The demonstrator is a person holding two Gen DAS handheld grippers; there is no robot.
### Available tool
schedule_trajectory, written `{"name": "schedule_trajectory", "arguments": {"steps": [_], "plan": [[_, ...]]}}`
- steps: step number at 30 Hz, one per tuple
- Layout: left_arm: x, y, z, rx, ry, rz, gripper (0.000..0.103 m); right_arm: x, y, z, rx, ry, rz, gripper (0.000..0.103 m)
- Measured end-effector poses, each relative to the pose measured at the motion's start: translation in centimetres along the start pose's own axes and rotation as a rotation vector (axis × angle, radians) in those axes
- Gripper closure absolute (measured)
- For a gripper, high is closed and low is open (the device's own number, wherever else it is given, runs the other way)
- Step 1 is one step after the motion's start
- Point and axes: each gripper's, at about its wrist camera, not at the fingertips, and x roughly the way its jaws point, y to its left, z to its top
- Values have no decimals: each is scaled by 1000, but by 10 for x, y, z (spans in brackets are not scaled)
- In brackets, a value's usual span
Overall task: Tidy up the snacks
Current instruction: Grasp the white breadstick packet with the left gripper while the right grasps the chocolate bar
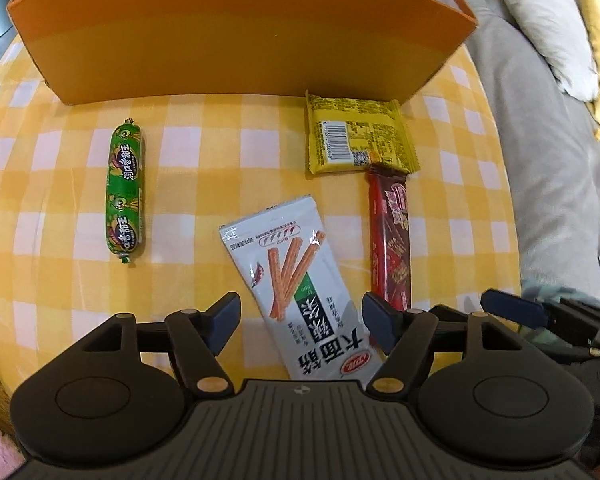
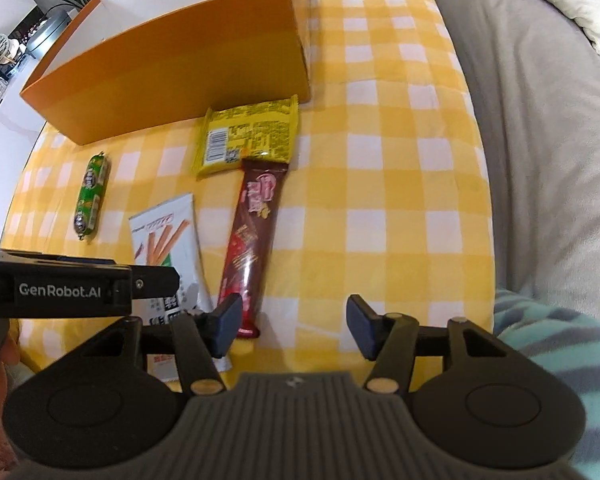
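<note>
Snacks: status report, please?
Left gripper open over white packet. Right gripper open, empty. Four snacks outside orange box. Nothing blocking.

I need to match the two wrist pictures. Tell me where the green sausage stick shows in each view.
Left wrist view: green sausage stick at left of centre, lying alone on the checked cloth.
Right wrist view: green sausage stick at far left, above the other gripper's body.
Shared landmark: the orange box, behind the sausage in both.
</note>
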Motion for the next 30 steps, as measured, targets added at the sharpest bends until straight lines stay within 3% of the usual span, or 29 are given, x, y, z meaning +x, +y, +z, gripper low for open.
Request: {"name": "schedule_trajectory", "arguments": {"steps": [9,15,24,30], "plan": [[20,-18,2,29,27,125,21,6,5,2,-48,-9,12,48],[21,-13,6,72,26,112,34,9,10,3,-68,-28,26,48],[16,14,23,224,61,137,35,22,29,10,-98,-52,53,43],[17,14,20,250,57,136,30,33,31,15,-63,-64,51,43]]}}
